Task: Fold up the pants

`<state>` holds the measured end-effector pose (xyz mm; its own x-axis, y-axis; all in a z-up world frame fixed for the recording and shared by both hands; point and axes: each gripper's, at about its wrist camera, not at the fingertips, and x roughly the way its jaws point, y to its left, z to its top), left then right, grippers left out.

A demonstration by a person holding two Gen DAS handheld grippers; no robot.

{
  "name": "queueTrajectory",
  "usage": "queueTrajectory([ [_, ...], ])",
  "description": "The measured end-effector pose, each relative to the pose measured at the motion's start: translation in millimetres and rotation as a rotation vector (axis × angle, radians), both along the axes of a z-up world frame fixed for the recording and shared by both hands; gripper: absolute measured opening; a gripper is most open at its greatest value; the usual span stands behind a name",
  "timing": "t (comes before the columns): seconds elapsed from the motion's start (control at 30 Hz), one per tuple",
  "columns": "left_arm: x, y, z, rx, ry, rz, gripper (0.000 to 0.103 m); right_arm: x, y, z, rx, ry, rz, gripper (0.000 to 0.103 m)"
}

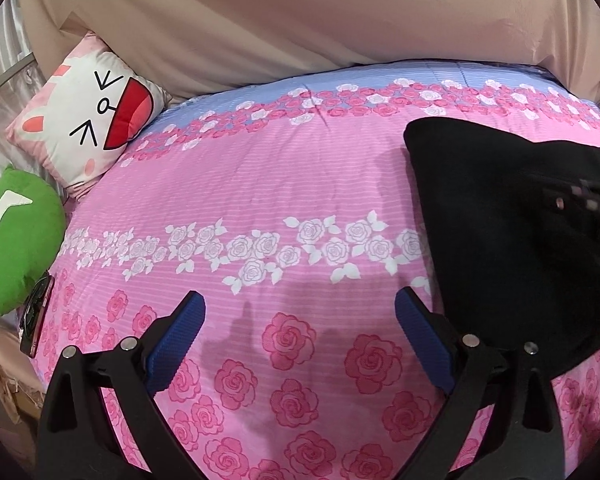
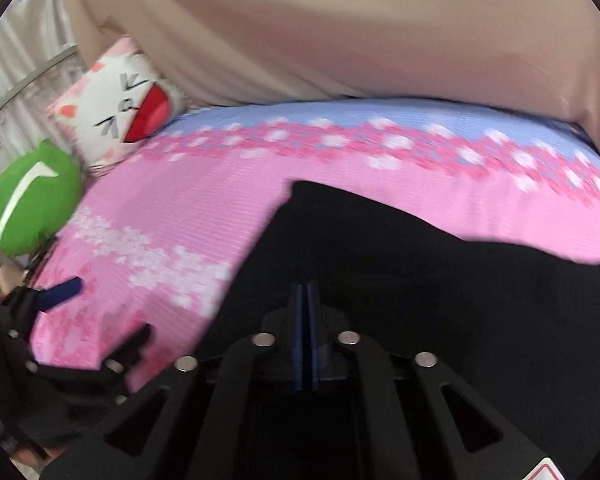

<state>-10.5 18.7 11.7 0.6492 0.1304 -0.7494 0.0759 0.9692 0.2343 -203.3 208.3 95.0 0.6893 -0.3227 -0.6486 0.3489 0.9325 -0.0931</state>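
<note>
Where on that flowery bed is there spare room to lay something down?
The bare stretch of pink bedspread lies between the cat pillow and green plush at one edge and the black pants at the other. It is crowded where the pants lie and along the pillow edge, where a red phone lies.

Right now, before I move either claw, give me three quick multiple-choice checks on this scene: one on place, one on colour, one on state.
1. Where do the black pants lie relative to the left claw?
A. to its right
B. to its left
C. between its fingers

2. What colour is the round plush beside the cat-face pillow?
A. yellow
B. green
C. blue

3. How does the right claw stand?
A. wide open
B. out of view
C. shut, pads together over the pants

Answers:
1 A: the left wrist view shows only pink bedspread between the fingers, with the pants at right.
2 B: plainly green in both views.
3 C: the blue pads meet; whether cloth is pinched is unclear.
</note>
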Motion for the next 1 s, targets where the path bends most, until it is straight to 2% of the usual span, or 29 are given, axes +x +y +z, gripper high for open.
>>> queueTrajectory([
  [0.07, -0.4, -1.9, 0.2, -0.028, 0.015, -0.011, 0.094, -8.9, -14.9, -10.2, 0.052, 0.015, 0.006, 0.012],
  [0.13, -2.9, -2.4, 1.6, -0.067, 0.030, -0.032, 0.094, -35.0, -19.0, 0.5, 0.090, -0.021, -0.007, 0.012],
  [0.17, -4.6, -2.7, 2.6, -0.087, 0.035, -0.045, 0.094, -47.9, -18.5, 6.9, 0.074, -0.044, -0.021, 0.013],
  [0.2, -8.0, -2.4, 5.1, -0.126, 0.039, -0.071, 0.094, -67.3, -19.8, 15.2, 0.052, -0.084, -0.047, 0.017],
  [0.3, -17.6, -5.6, 9.4, -0.238, 0.049, -0.140, 0.096, -130.7, -37.2, 33.4, 0.024, -0.174, -0.173, 0.039],
  [0.37, -23.9, -12.8, 9.0, -0.292, 0.059, -0.181, 0.097, -173.2, -54.2, 36.4, 0.025, -0.204, -0.280, 0.043],
  [0.47, -33.0, -32.5, 9.7, -0.308, 0.055, -0.239, 0.097, -205.0, -72.7, 35.2, 0.104, -0.241, -0.319, 0.044],
  [0.53, -40.7, -50.6, 13.0, -0.285, 0.043, -0.297, 0.097, -209.2, -80.7, 31.5, 0.171, -0.242, -0.290, 0.053],
  [0.6, -50.8, -72.2, 17.7, -0.264, 0.026, -0.366, 0.098, -200.6, -82.4, 27.0, 0.177, -0.210, -0.259, 0.057],
  [0.67, -60.2, -91.3, 20.5, -0.240, 0.013, -0.433, 0.098, -185.6, -85.8, 21.4, 0.175, -0.166, -0.236, 0.057],
  [0.7, -63.5, -98.9, 21.4, -0.229, 0.004, -0.460, 0.098, -180.0, -86.8, 18.9, 0.183, -0.151, -0.225, 0.053],
  [0.73, -70.0, -113.6, 21.3, -0.201, -0.007, -0.507, 0.098, -175.2, -89.0, 16.4, 0.189, -0.137, -0.216, 0.042],
  [0.8, -78.1, -130.8, 20.7, -0.171, -0.022, -0.567, 0.098, -175.2, -92.3, 15.8, 0.192, -0.128, -0.210, 0.032],
  [0.9, -89.1, -168.8, 17.6, -0.123, -0.058, -0.668, 0.098, -186.4, -102.0, 17.8, 0.266, -0.174, -0.187, 0.025],
  [1.0, -89.0, -203.5, 8.6, -0.099, -0.059, -0.721, 0.098, -194.4, -106.0, 27.1, 0.331, -0.220, -0.136, 0.023],
])
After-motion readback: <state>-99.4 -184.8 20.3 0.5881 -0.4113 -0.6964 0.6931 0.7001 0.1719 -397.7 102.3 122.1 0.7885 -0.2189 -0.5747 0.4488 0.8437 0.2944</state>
